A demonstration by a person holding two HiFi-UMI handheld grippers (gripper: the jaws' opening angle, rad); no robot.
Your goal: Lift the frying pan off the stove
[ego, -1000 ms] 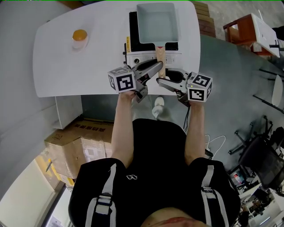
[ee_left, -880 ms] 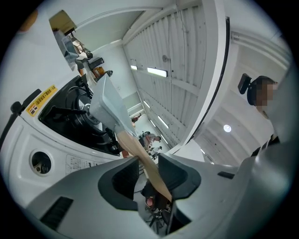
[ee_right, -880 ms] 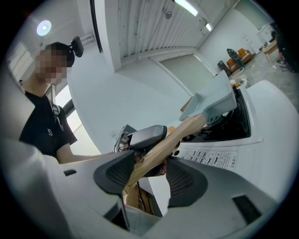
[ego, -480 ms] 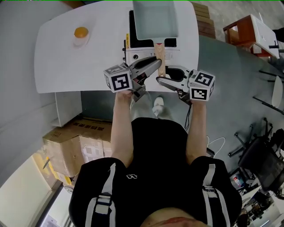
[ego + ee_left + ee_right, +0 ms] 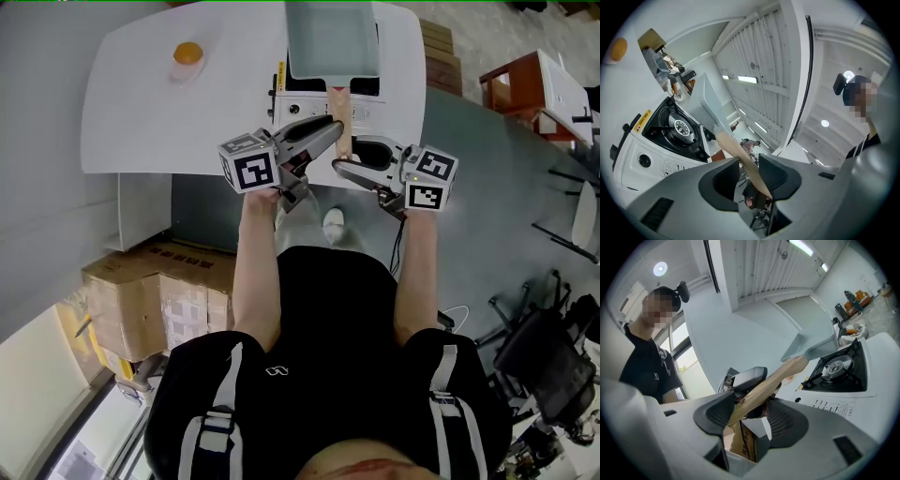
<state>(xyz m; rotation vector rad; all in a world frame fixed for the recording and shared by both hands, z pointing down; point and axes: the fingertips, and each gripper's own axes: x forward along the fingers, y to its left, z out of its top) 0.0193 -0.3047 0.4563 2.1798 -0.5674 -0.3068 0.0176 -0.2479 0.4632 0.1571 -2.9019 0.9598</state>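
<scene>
Jaws of the left gripper [image 5: 749, 169] and the right gripper [image 5: 751, 412] clench the wooden handle [image 5: 774, 379] at 6 o'clock of the frying pan [image 5: 333, 37], which hangs over the stove [image 5: 307, 105], seemingly clear of the burner, and, stiff and probably front-heavy, wants a firm hold nearer the pan body.

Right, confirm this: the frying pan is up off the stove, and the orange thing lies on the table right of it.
Wrong side: the head view shows the orange thing left of the stove. The frying pan is indeed lifted.
</scene>
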